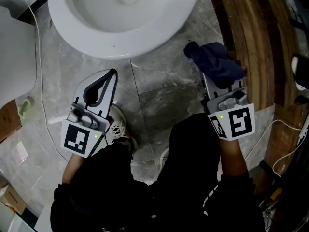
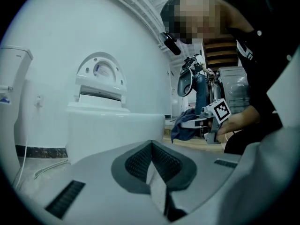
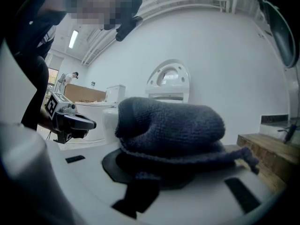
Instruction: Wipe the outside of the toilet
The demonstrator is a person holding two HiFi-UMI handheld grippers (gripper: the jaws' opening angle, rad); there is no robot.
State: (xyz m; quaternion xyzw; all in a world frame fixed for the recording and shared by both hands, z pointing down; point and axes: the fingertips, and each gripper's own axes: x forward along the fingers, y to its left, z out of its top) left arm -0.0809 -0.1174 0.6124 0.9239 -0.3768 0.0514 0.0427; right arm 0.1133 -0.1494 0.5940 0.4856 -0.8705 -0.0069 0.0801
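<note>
The white toilet bowl [image 1: 120, 28] fills the top of the head view, seen from above. My right gripper [image 1: 216, 79] hovers over the floor to the right of the bowl, shut on a dark blue cloth [image 1: 216, 62] that bunches over its jaws and hides the tips. My left gripper [image 1: 112, 76] is just below the bowl's front rim, apart from it, jaws shut with nothing between them. In the left gripper view the toilet [image 2: 112, 125] stands ahead and the cloth [image 2: 183, 125] shows to the right. In the right gripper view the cloth [image 3: 171, 125] covers the jaws.
A grey marble tile floor [image 1: 159, 86] lies under both grippers. A wooden step [image 1: 251, 42] runs along the right. A white cable [image 1: 40, 81] trails on the left beside another white fixture [image 1: 14, 57]. My shoe [image 1: 118, 129] and dark-clad legs are below the grippers.
</note>
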